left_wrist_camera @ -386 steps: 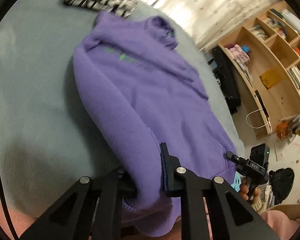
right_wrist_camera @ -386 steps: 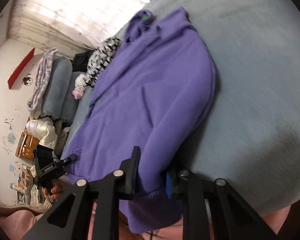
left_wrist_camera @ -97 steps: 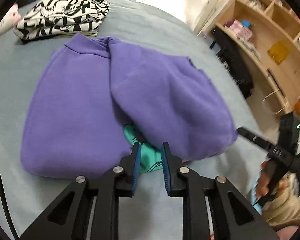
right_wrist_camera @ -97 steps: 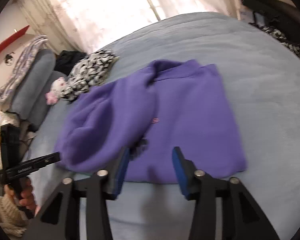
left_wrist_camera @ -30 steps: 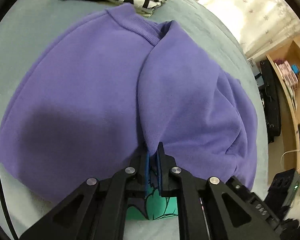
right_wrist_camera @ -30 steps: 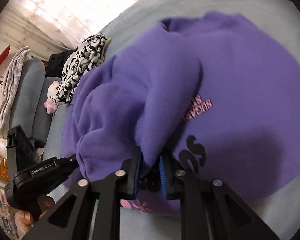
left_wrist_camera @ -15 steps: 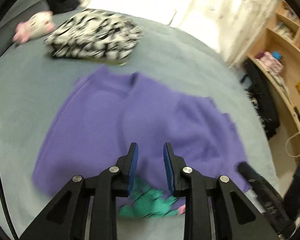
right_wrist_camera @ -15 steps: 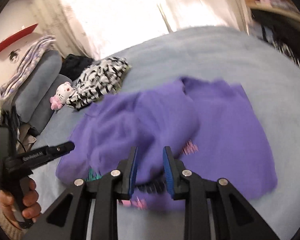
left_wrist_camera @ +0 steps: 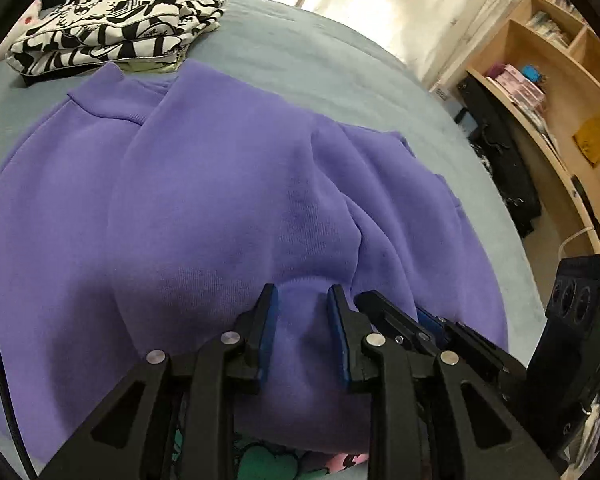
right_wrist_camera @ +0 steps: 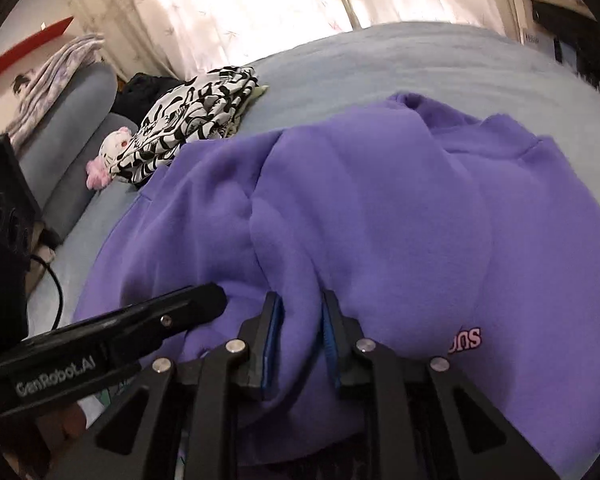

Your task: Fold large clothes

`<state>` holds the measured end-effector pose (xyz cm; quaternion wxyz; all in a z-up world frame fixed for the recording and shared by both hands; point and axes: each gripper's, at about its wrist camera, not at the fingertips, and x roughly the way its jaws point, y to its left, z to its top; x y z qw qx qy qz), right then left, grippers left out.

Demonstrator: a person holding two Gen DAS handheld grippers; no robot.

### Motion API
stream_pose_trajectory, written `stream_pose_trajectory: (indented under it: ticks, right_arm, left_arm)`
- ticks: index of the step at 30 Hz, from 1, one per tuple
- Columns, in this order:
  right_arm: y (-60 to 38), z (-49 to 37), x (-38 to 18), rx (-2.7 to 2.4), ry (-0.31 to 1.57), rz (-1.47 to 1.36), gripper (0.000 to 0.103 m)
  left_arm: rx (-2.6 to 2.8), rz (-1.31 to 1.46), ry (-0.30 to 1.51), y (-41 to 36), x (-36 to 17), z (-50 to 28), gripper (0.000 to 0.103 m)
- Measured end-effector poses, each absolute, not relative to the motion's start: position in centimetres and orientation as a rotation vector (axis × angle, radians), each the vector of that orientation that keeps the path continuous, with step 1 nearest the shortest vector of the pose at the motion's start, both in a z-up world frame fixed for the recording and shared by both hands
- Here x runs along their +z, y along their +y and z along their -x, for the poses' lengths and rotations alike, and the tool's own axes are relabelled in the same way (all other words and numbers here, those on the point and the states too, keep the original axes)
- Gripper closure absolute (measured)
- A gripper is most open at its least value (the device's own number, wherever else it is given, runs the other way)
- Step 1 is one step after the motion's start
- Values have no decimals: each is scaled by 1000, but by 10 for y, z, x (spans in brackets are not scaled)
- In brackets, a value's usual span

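- Hoodie (left_wrist_camera: 204, 200), purple, lies on the grey-blue bed (left_wrist_camera: 320, 64), partly folded: one flap laid over the body, near hem bunched right under both claws.
- Left gripper (left_wrist_camera: 302, 332): blue pads a narrow gap apart, a ridge of purple fleece between them. Looks like a pinch on the fold, but I can't tell for sure that the pads press.
- Right gripper (right_wrist_camera: 300, 336): jaws closing, fleece ridge between them, pads look seated on it.
- The two claws sit just beside each other at the near hem; left one's finger shows at the right one's side.
- Teal and pink print peeks out under the near hem.
- Far side: collar end of the hoodie points toward the folded black-and-white garment (left_wrist_camera: 112, 20), near but apart. Plush toy (right_wrist_camera: 110, 154) beside it.
- Risks, my read:
  - Thin pinch takes the top layer only, so the flap peels off and the fold opens.
  - Claws this close together leave the hem corners free, which could sag and skew the crease.
  - A long carry forward could push the collar into the folded stack.
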<state>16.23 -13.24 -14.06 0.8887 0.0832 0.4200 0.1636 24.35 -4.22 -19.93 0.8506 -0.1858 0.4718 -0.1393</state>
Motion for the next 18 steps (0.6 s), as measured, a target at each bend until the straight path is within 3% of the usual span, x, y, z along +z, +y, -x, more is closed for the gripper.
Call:
stream_pose_trajectory:
  ticks: [10,18]
  right_arm:
    - [-152,-154,-111,360,858,-305,81]
    - [-127,-176,-90,356,770,-204,81]
  left_arm:
    - [-309,418,906,-20,-168,-241,79]
    - [-292,397,938,-34,-168,-309,79]
